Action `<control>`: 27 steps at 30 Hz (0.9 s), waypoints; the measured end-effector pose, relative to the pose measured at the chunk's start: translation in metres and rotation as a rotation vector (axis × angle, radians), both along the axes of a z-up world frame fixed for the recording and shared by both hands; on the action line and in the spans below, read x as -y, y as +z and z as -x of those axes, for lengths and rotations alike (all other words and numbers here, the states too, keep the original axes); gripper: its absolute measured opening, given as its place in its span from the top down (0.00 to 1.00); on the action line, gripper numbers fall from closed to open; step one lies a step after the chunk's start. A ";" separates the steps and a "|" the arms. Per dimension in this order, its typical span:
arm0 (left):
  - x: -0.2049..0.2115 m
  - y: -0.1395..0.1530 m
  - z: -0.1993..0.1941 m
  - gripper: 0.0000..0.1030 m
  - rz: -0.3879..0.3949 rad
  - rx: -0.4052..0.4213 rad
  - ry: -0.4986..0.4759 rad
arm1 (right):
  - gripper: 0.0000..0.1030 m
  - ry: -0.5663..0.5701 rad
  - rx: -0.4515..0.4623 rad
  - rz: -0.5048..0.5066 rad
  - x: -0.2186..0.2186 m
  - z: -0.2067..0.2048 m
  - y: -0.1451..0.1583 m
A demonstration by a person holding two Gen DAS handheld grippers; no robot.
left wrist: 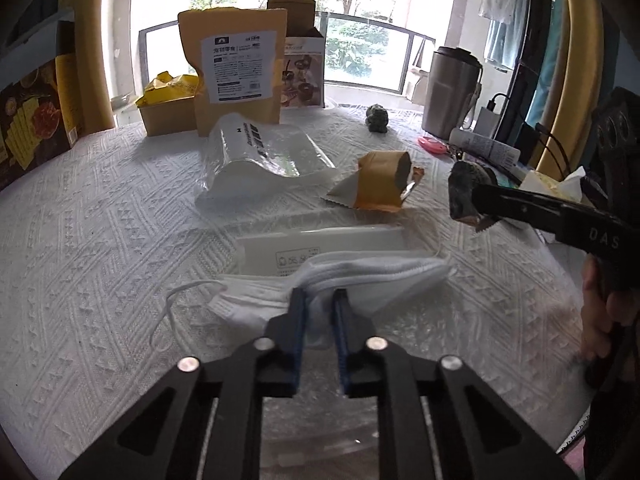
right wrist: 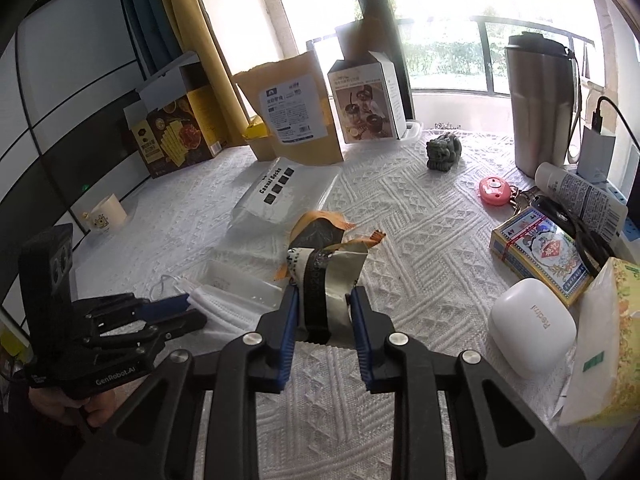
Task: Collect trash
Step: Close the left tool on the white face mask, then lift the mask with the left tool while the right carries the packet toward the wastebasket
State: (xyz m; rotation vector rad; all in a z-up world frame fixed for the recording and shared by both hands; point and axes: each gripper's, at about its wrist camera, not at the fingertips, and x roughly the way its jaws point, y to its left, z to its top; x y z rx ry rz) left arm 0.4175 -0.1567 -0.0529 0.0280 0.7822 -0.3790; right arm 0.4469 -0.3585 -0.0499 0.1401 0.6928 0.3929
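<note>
Both grippers gripped trash on a cluttered table covered by a white knitted cloth (left wrist: 100,220).

At left, the left gripper (left wrist: 319,300) had its blue pads pinched on the near edge of a soft pleated face mask (left wrist: 352,276), whose long axis ran crosswise to the fingers, against a flat white box (left wrist: 320,246). Just beyond lay a torn orange packet (left wrist: 380,184), seemingly uncollected and about equally near both hands. At right, the right gripper (right wrist: 325,300) clamped a crinkled dark foil wrapper (right wrist: 324,276), held clear of the cloth and pointing away along the fingers.
</note>
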 end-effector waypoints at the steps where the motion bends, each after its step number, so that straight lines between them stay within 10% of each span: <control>1: -0.001 0.002 0.002 0.93 0.008 0.003 -0.004 | 0.77 -0.001 0.004 0.000 0.000 0.002 0.002; 27: -0.038 0.082 0.102 0.95 0.062 0.200 0.034 | 0.77 0.032 0.113 0.019 -0.026 0.085 0.059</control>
